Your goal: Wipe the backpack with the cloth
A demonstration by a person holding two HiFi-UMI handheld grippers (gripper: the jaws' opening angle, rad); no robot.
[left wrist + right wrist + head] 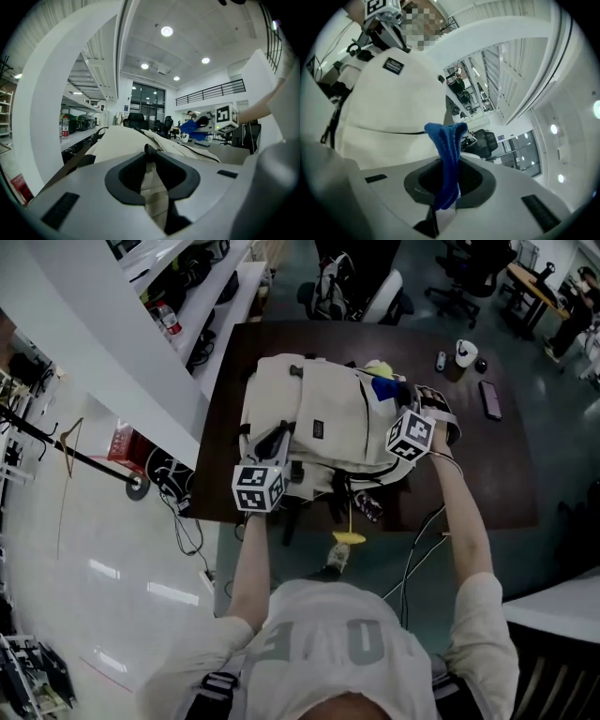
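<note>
Dark brown table (506, 474) carries the cream fabric backpack (328, 413), lying flat. Left gripper (150, 152) is at the backpack's near-left corner, jaws pinched on a cream strip of the pack, which looks like bracing. Right gripper (448, 126) is at the backpack's far-right edge, jaws clamped on the folded blue cloth (449, 159). The cloth sits at or just off the fabric; can't tell contact. No visible wipe marks, so my guess is early: grip and hold sorted, most of the panel left.
</note>
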